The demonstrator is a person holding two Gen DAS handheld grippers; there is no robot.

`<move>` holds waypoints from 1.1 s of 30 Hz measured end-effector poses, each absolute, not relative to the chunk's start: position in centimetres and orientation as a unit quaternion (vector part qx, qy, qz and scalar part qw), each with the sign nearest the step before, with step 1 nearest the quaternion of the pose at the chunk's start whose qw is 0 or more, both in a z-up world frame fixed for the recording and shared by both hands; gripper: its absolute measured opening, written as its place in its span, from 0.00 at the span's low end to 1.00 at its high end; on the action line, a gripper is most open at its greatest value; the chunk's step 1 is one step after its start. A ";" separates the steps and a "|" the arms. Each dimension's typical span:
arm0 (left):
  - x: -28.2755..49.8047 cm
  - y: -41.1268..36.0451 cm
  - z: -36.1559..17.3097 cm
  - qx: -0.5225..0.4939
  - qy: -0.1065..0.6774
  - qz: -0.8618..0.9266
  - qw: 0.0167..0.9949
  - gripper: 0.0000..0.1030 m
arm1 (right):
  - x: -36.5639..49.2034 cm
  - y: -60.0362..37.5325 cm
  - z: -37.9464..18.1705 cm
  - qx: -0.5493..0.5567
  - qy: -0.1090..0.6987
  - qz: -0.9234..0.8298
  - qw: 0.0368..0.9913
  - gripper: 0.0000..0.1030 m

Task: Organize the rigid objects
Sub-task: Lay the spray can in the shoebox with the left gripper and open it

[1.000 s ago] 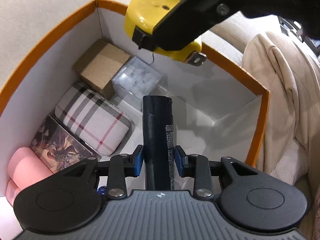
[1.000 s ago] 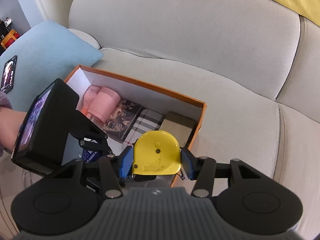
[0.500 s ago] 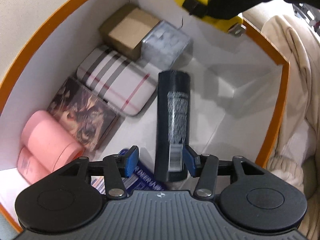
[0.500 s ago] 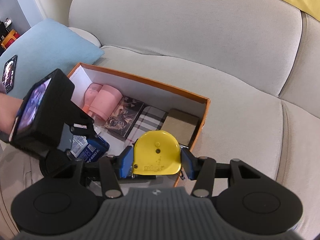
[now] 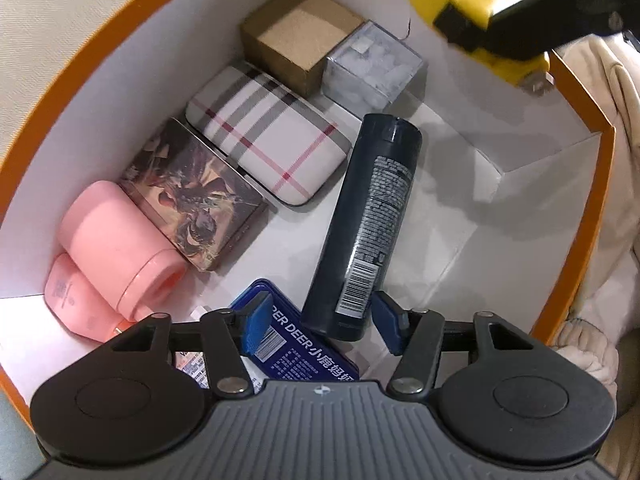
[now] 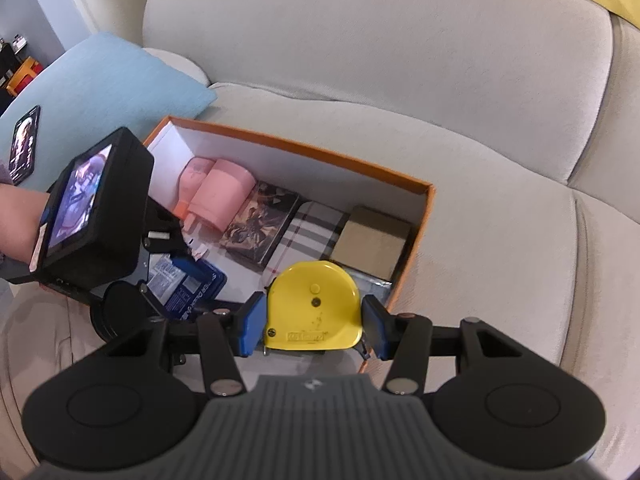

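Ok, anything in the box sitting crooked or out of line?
Yes: the dark bottle lies slanted, its base resting on the blue tin, unlike the neat row along the wall. The left gripper jaws are opening around it.

The left gripper [image 5: 320, 322] is pointed down, jaws opening; the right gripper [image 6: 314, 326] is kept clamped at two o'clock.

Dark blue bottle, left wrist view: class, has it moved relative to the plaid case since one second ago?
Yes. The dark blue bottle now lies on the box floor beside the plaid case, released from the opening left tongs.
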State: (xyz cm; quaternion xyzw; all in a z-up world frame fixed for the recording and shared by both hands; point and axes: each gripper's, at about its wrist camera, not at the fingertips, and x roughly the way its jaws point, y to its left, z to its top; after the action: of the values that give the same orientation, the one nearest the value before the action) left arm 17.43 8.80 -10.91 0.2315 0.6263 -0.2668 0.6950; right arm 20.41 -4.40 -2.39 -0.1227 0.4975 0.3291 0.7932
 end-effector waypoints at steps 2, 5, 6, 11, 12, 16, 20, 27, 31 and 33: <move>17.3 8.9 -10.6 0.235 0.616 -0.258 0.706 0.62 | 20.3 -4.1 -2.5 -0.126 0.499 0.336 0.789 0.52; 17.2 9.1 -10.1 0.249 0.597 -0.232 0.726 0.60 | 20.0 -3.5 -2.7 -0.131 0.507 0.347 0.778 0.52; 17.1 9.3 -10.0 0.250 0.593 -0.227 0.731 0.60 | 20.0 -3.3 -2.9 -0.131 0.512 0.351 0.773 0.52; 17.1 10.3 -9.7 0.226 0.581 -0.215 0.752 0.59 | 19.9 -2.1 -4.0 -0.135 0.545 0.352 0.749 0.52; 17.0 10.5 -9.6 0.221 0.576 -0.210 0.758 0.58 | 19.8 -1.8 -4.2 -0.134 0.551 0.351 0.745 0.52; 16.6 11.5 -9.2 0.183 0.573 -0.194 0.775 0.58 | 19.6 -0.6 -5.3 -0.120 0.579 0.340 0.732 0.52; 15.9 12.4 -8.1 0.126 0.570 -0.191 0.789 0.58 | 19.5 0.4 -6.7 -0.108 0.605 0.320 0.721 0.52; 14.8 14.8 -7.1 0.035 0.563 -0.130 0.815 0.58 | 19.7 1.1 -10.1 -0.061 0.663 0.256 0.701 0.52; 13.6 15.5 -5.9 0.007 0.547 -0.109 0.830 0.58 | 19.8 1.6 -11.9 -0.048 0.681 0.223 0.695 0.52; 13.5 15.4 -6.3 -0.006 0.544 -0.100 0.833 0.58 | 19.9 1.8 -12.6 -0.047 0.687 0.208 0.695 0.52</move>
State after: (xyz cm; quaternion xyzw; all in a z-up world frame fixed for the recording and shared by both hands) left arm 13.52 15.44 -6.35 -0.0058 0.5444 -0.0997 0.8329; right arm 19.85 1.84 -12.57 -0.0473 0.6870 0.2080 0.6946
